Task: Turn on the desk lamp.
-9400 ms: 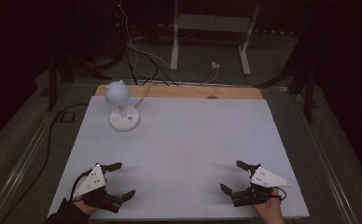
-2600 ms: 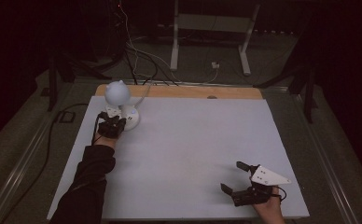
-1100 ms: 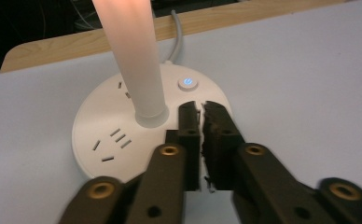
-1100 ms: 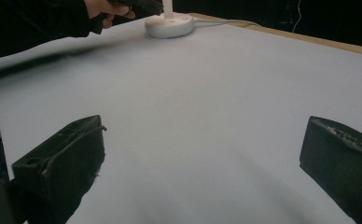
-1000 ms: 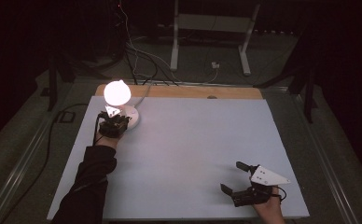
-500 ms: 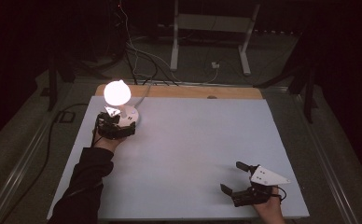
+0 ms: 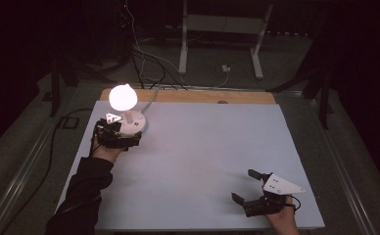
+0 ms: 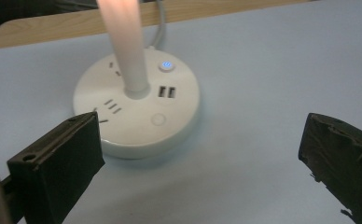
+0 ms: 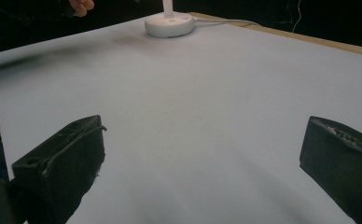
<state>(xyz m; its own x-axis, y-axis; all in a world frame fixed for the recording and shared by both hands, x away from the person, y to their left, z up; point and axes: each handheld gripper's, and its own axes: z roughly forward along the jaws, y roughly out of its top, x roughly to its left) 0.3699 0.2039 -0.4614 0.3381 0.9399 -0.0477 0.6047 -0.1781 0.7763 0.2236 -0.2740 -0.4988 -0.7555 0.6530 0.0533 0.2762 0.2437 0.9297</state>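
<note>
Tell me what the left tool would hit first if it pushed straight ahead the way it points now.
Most likely the round white lamp base with its sockets and lit button: it sits just ahead between the left tool's open jaws, nothing in between. Exact gap is hard to judge.

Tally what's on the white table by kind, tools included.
Lamp, lit, round base with sockets: 1
Tools, left tool by the lamp base, right tool at the near right, both open: 2
Total: 3
</note>
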